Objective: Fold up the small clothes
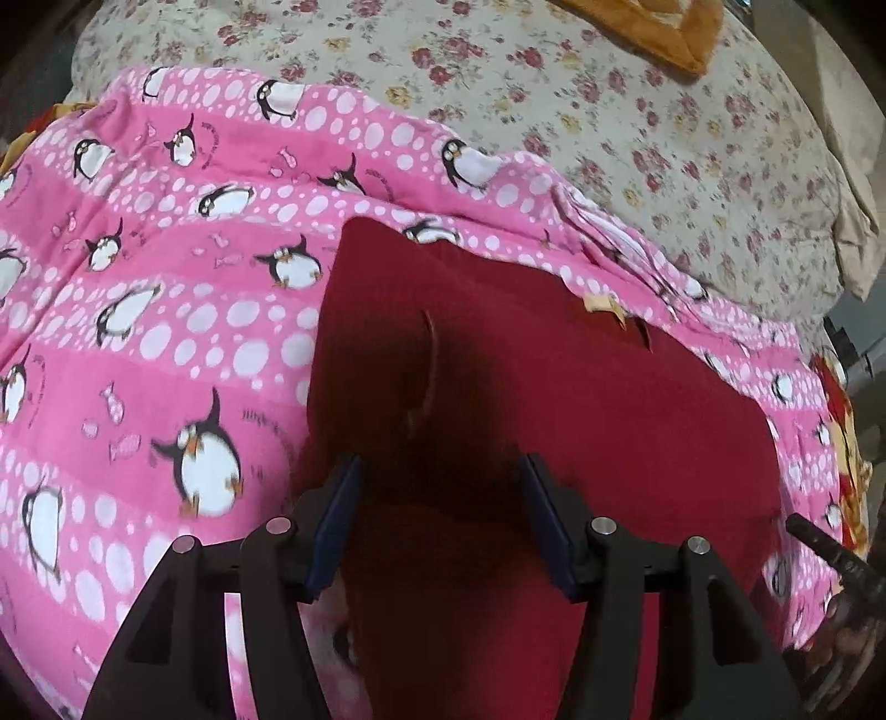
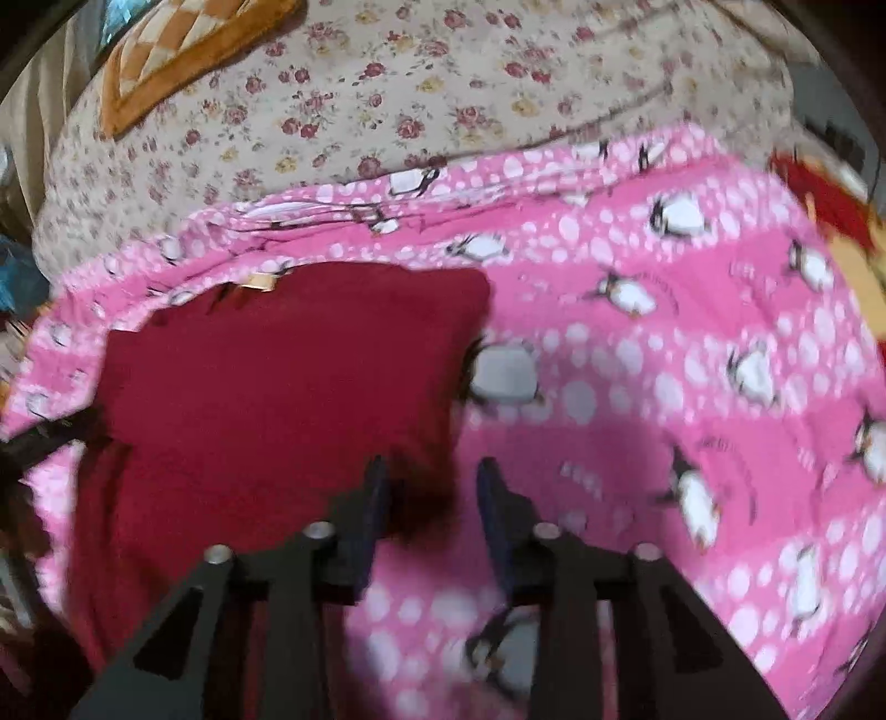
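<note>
In the left wrist view, the left gripper hangs low over a dark red garment that fills the centre and lower right of the frame. Its jaws stand wide apart with nothing pinched between them, so it is released. The garment lies flat on a pink penguin blanket, which serves as a soft working surface over the floral bedsheet in the upper right. A curved seam or neckline edge shows just ahead of the jaws, probably the reason the gripper sits here: it looks lined up to take a hold near it. A small tan label marks the garment's far edge. A brown cushion lies at the top right, well apart.

In the right wrist view, which is blurred, the right gripper sits at the lower centre, jaws also parted and holding nothing. It hovers at the garment's right edge, where red cloth meets pink blanket, a sensible spot for catching that side to fold it over. The garment occupies the left centre of the frame, spread rather than bunched, so folding seems barely begun.
</note>
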